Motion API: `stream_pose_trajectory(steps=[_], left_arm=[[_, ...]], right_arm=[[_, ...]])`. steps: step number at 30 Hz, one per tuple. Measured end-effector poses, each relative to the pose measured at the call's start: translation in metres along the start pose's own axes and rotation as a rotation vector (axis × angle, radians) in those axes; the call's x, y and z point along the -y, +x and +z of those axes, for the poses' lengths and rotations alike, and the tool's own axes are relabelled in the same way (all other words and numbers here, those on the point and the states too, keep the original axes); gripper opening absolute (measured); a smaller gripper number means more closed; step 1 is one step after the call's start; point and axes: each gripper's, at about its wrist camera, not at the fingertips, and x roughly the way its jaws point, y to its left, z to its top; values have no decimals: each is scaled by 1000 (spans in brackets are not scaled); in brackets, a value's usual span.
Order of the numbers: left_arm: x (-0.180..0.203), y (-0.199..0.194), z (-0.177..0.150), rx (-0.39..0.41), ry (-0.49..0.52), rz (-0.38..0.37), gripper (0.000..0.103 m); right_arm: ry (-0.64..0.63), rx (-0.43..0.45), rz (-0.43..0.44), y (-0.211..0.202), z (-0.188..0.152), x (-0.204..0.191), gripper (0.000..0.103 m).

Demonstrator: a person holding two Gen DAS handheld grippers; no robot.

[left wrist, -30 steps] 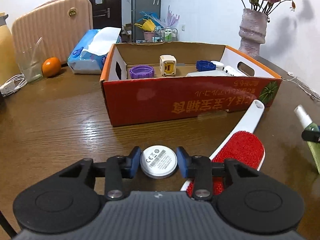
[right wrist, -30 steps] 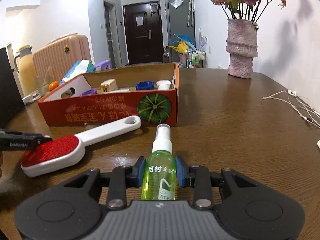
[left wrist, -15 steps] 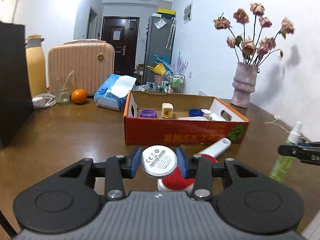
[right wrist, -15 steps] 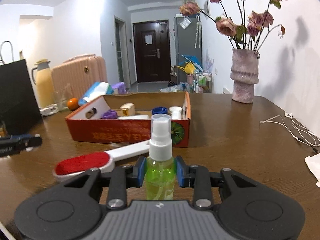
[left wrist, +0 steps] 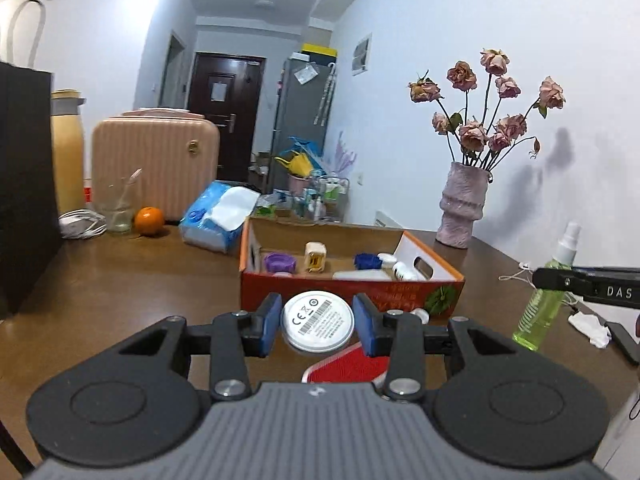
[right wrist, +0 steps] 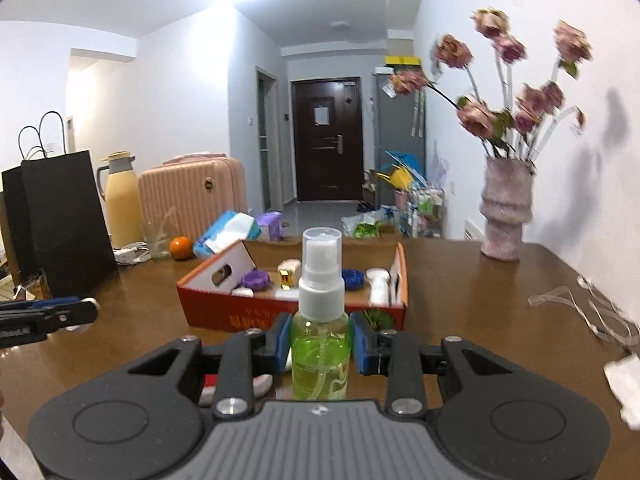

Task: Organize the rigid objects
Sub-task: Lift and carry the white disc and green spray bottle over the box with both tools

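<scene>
The brown wooden table carries an orange cardboard box mid-frame, a vase right, and an orange left.

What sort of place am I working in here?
Most likely a lived-in flat: a wooden dining table facing a hallway with a dark entry door, a fridge beside it, plus a pink suitcase and a vase of dried roses.

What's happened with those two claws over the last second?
Both rose off the table: the left gripper lifted the white round disc, the right gripper the green spray bottle. Both grips held. The orange box and lint brush stayed put.
</scene>
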Motion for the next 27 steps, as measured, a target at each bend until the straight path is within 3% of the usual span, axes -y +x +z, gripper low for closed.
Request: stream_pose_trajectory(steps=[7, 12, 17, 22, 27], left_arm=[[-10, 92, 44, -68, 65, -27, 40], [-22, 170, 60, -162, 46, -45, 40], [-25, 238, 64, -249, 18, -83, 40], [-24, 292, 54, -335, 33, -53, 40], [-29, 321, 44, -396, 3, -49, 40]], right_arm=[[-82, -30, 24, 71, 60, 14, 30], [-107, -145, 55, 144, 85, 28, 30], [-155, -286, 50, 227, 87, 35, 30], [-133, -427, 67, 300, 68, 40, 30], [-102, -457, 87, 341, 62, 38, 30]])
